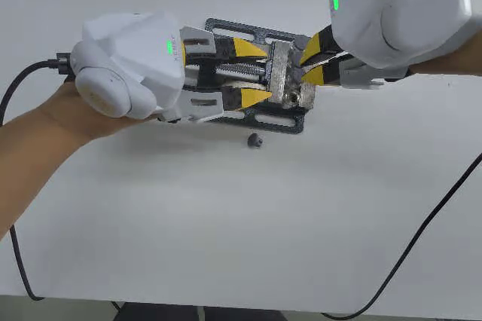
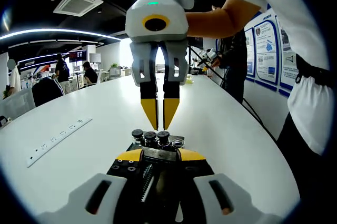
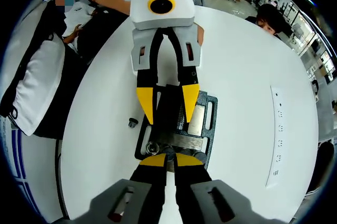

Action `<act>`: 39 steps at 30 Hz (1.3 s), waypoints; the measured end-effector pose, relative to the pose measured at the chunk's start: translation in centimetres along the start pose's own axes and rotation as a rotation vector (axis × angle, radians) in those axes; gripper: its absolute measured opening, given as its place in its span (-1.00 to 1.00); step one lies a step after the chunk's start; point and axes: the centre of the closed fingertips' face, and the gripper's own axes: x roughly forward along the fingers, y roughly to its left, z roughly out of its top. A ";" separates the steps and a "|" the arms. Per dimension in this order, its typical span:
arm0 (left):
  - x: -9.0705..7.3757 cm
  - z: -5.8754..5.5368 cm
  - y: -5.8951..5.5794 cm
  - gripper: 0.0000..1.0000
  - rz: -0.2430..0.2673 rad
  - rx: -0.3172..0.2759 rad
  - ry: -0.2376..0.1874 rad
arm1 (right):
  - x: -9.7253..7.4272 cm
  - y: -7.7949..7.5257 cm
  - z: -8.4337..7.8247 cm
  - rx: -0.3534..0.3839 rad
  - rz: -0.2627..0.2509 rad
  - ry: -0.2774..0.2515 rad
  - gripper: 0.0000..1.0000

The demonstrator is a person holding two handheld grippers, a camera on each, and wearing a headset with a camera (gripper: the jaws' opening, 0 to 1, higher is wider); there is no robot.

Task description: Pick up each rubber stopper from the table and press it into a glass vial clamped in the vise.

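One loose stopper (image 1: 255, 140) near the vise (image 1: 290, 120) edge, bare table (image 1: 226, 223) all around

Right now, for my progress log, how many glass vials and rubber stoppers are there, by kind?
Glass vials in the vise: 4
Rubber stoppers seated in vials: 3
Loose rubber stopper on the table: 1
Total: 8
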 end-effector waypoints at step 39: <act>-0.2 -0.1 0.2 -0.58 0.009 -0.002 0.001 | 0.6 0.3 0.0 0.015 0.035 -0.009 -0.96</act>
